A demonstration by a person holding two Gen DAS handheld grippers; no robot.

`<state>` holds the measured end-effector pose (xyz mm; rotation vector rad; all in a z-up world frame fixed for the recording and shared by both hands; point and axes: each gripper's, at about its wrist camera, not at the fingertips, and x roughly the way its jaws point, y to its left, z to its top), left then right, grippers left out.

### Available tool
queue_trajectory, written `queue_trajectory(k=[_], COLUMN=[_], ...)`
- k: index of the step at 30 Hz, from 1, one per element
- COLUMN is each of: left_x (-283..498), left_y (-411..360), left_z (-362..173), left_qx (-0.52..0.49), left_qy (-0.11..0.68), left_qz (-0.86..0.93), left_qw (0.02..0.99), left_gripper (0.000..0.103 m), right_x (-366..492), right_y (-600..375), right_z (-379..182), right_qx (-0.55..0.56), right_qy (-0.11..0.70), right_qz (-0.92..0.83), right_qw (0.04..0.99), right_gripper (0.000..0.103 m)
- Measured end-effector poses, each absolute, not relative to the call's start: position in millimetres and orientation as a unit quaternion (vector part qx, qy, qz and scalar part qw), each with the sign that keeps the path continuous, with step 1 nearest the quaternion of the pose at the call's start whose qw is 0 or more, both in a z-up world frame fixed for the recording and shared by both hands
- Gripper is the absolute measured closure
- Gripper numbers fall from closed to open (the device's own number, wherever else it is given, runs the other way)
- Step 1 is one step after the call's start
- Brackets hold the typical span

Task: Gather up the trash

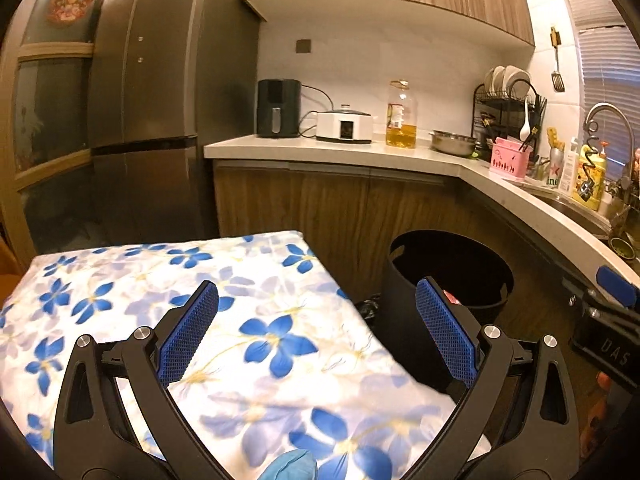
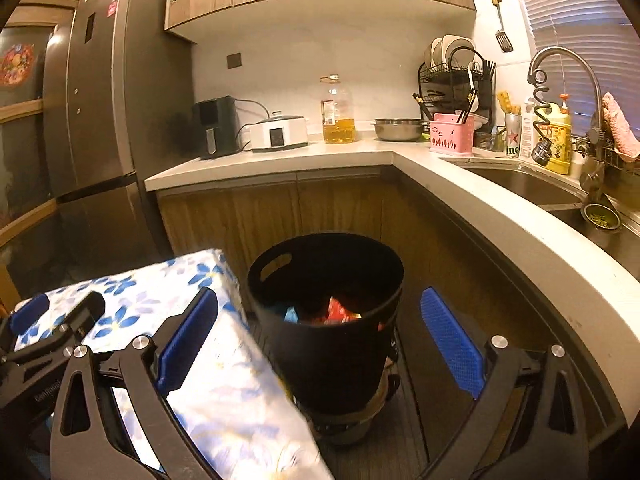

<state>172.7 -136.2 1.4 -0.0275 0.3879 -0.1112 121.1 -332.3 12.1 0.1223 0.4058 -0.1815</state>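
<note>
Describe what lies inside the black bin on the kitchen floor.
The right wrist view shows red, orange and blue wrappers heaped inside the black bin. Its near wall covers anything deeper, so the bottom cannot be seen.

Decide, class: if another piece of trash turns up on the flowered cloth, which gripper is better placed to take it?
Left, probably. The left gripper hangs open over the cloth, while the right gripper is open over the bin, beside the cloth.

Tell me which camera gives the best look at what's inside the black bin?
The right wrist view. It looks down over the black bin rim, showing red and blue wrappers at the bottom. In the left wrist view the bin sits partly behind a tool finger, its inside mostly dark, only a red scrap visible.
</note>
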Motion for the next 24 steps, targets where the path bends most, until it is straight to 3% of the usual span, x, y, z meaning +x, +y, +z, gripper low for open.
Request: queue_trajectory(k=[24], left_x=[60.1], left_y=[-97.3], left_z=[2.5], left_qx=[-0.019], left_qy=[0.183], left_qz=[-0.062], left_qw=[0.981], left_gripper=[0.005], right_x=[19.3], right_y=[-278.9], right_z=[14.4], right_qx=[0.034], right_qy=[0.194], right_qz=[-0.076], right_qw=[0.977], right_gripper=[0.005])
